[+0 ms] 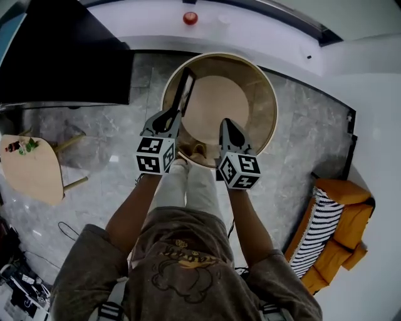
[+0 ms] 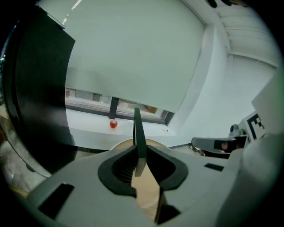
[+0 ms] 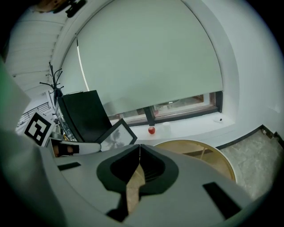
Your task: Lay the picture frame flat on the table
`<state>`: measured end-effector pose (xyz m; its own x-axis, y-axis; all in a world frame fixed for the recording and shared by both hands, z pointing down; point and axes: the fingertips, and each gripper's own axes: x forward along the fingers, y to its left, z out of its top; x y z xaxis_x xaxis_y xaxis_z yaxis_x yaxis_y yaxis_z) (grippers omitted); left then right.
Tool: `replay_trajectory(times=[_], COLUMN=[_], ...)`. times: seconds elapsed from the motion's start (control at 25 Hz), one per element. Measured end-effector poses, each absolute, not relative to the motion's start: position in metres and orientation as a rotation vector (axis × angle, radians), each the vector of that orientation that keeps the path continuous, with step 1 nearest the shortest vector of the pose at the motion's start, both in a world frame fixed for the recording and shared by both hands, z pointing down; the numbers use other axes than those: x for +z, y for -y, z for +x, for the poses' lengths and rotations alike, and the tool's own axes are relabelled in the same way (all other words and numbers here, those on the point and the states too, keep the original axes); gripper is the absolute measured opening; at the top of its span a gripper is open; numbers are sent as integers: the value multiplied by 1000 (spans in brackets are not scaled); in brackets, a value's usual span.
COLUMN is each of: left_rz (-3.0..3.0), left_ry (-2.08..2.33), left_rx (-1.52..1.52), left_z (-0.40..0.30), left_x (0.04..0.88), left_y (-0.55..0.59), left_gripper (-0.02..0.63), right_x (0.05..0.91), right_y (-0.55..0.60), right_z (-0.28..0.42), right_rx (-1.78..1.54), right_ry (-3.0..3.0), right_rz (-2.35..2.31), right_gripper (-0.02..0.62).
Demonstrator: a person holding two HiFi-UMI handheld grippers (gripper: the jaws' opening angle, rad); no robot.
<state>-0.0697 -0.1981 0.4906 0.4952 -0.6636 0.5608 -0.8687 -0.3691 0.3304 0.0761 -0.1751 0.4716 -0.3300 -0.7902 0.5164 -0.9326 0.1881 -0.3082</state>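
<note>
A black picture frame (image 1: 184, 89) stands on edge over the left part of the round wooden table (image 1: 269, 94). My left gripper (image 1: 170, 115) is shut on its near edge. In the left gripper view the frame (image 2: 137, 128) shows edge-on, pinched between the jaws of the left gripper (image 2: 140, 150). My right gripper (image 1: 227, 124) hovers over the table's near right side, apart from the frame. In the right gripper view the right gripper (image 3: 140, 147) has its tips together with nothing between them, and the frame (image 3: 116, 135) with a pale picture shows at the left.
A tall black panel (image 1: 62, 56) stands at the left. A red ball (image 1: 190, 17) rests on the white sill beyond the table. A small wooden side table (image 1: 31, 169) is at the left, an orange seat with a striped cushion (image 1: 326, 226) at the right.
</note>
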Motion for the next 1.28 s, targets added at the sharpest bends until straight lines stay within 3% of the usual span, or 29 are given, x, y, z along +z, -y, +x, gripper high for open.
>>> replay_trajectory(times=[1.28], left_rz=[1983], left_ry=[1236], left_rx=[482], left_z=[-55], left_x=[632], left_y=[224], left_gripper=[83], right_x=[589], right_y=[191], right_z=[80], right_rx=[997], right_ry=[2146], right_rz=[1588], right_gripper=[19])
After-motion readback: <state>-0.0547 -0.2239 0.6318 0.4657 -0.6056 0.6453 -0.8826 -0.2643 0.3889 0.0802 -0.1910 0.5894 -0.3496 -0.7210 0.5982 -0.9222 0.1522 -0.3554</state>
